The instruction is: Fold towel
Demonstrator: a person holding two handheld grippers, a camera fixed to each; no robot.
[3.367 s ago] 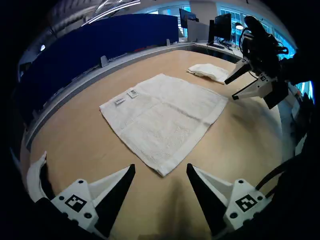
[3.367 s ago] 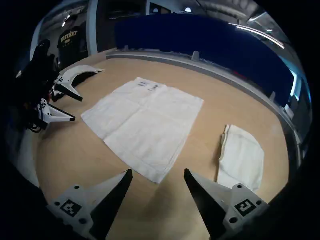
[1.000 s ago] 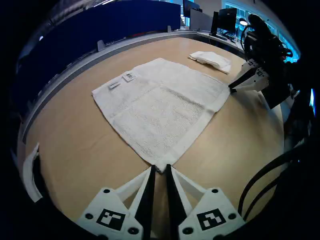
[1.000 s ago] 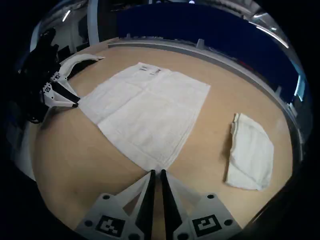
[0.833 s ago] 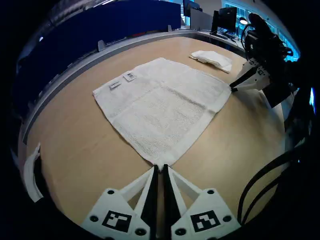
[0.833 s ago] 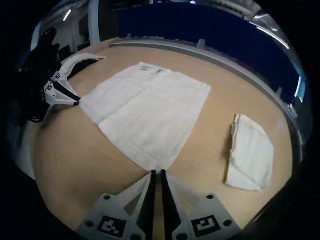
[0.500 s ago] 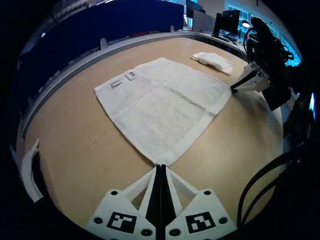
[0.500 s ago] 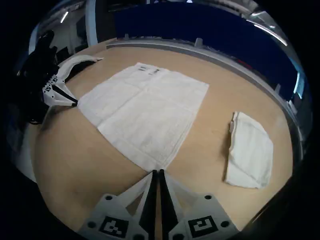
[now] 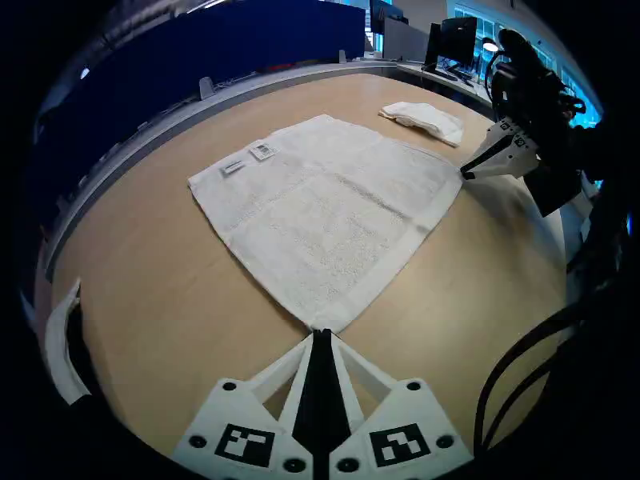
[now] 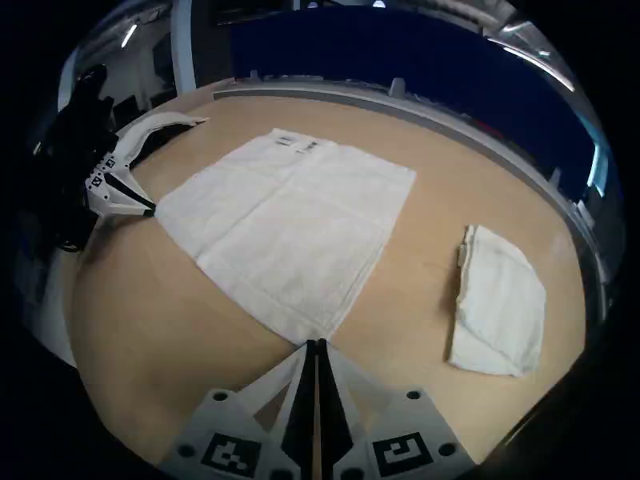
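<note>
A white towel lies spread flat on the wooden table, its small labels near the far edge. In the left gripper view my left gripper is shut, with the towel's near corner pinched at its tips. Farther off, the right gripper sits at the towel's right corner. In the right gripper view the towel spreads ahead, and my right gripper is shut on its near corner. The left gripper touches the towel's left corner, with a hand behind it.
A second, folded white towel lies on the table beyond the spread one. A blue partition runs along the table's far edge. Monitors stand at the back. A white curved piece rests near the left gripper.
Both grippers came down from open above the table to the towel's corners. Over the last second their jaws closed the last gap onto those corners.
</note>
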